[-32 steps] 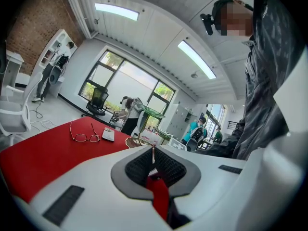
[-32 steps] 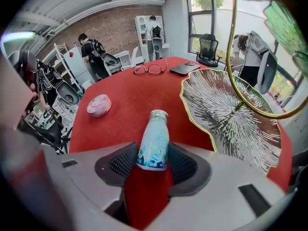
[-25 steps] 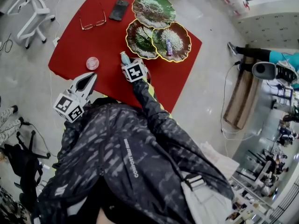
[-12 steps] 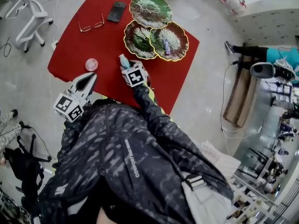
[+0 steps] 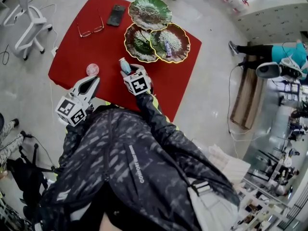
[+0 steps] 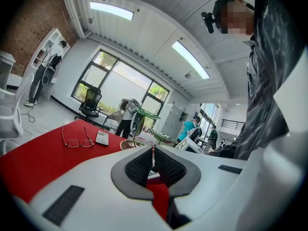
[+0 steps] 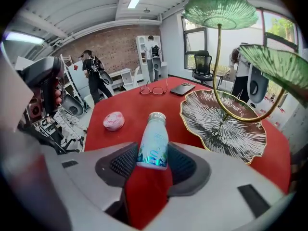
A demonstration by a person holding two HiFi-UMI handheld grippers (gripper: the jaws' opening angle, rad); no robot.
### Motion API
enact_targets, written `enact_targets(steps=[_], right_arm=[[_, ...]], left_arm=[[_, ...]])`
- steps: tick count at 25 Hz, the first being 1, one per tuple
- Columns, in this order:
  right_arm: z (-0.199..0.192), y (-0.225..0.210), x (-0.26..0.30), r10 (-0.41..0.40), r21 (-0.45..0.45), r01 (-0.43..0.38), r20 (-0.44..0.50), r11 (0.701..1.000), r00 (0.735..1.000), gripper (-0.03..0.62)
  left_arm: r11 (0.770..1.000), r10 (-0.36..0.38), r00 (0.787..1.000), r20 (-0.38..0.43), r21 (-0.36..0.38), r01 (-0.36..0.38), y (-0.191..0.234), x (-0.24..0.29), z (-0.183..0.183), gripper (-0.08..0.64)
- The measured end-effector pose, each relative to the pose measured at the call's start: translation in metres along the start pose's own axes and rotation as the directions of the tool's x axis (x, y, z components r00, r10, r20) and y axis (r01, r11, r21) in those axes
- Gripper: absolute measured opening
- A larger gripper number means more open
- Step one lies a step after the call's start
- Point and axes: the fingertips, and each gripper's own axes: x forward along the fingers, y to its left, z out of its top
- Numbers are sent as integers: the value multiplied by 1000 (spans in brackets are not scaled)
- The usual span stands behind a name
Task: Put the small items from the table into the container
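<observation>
Head view: a person leans over a red table [image 5: 72,52] with a gripper in each hand.
Stand: three leaf-shaped dishes [image 5: 138,42] on gold stems, at the table's far side.
Right gripper [image 7: 153,160]: jaws partly apart, clamped on the base of a small white bottle [image 7: 154,138].
Bottle: tilted, cap toward the stand, just short of its nearest dish.
Left gripper [image 6: 153,153]: jaws pressed together, nothing between them, well short and left of the stand.
Pink tin [image 5: 92,70]: on the table, left of the stand.
Glasses [image 5: 90,29]: further left of the stand.
Phone [image 5: 115,15]: just left of the stand's far dish.
Tube [image 5: 167,48]: lying in the stand's right dish.
</observation>
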Motion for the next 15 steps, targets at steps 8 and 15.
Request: enact_targets(steps=[8,15], right_arm=[[38,4,-34,0,17,-2,122,1000,993,195],[69,3,-67,-8,27,2,224,1000,975,195]], left_arm=[[999,-33,999,-2,24,33,-5,12,6,18],[998,-59,998,-6,39,59,-9,21,10,18]])
